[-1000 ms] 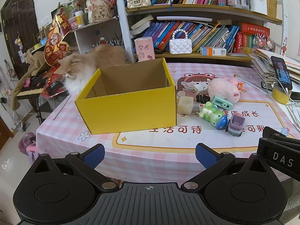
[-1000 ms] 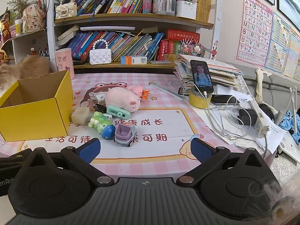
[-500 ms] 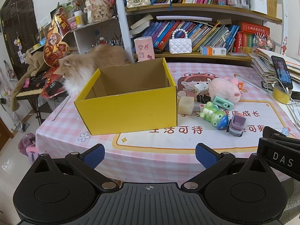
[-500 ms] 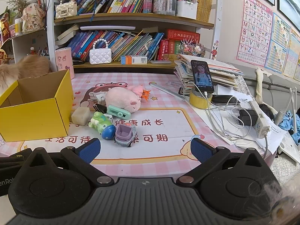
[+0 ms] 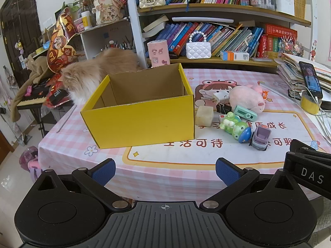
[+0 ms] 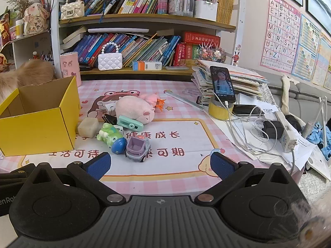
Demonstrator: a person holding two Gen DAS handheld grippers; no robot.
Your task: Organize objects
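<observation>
An empty yellow cardboard box (image 5: 140, 122) (image 6: 39, 130) stands on the pink checked tablecloth. To its right lie a beige block (image 5: 204, 115) (image 6: 88, 127), a green alien toy (image 5: 234, 127) (image 6: 110, 135), a purple toy car (image 5: 260, 137) (image 6: 137, 145), a teal sharpener (image 5: 245, 113) (image 6: 130, 124), a black binder clip (image 5: 223, 107) and a pink plush pig (image 5: 246, 98) (image 6: 134, 108). My left gripper (image 5: 165, 171) hangs open before the table's front edge, below the box. My right gripper (image 6: 160, 164) is open too, just short of the purple car, holding nothing.
A fluffy orange cat (image 5: 97, 74) stands behind the box at the table's left edge. A phone (image 6: 223, 86) leans on a yellow tape roll (image 6: 220, 108) by stacked books, with cables and a power strip (image 6: 286, 132) on the right. Bookshelves (image 6: 144, 45) back the table.
The cat behind the box has turned its head further left and lowered it. Both grippers and the toys stay where they were.
</observation>
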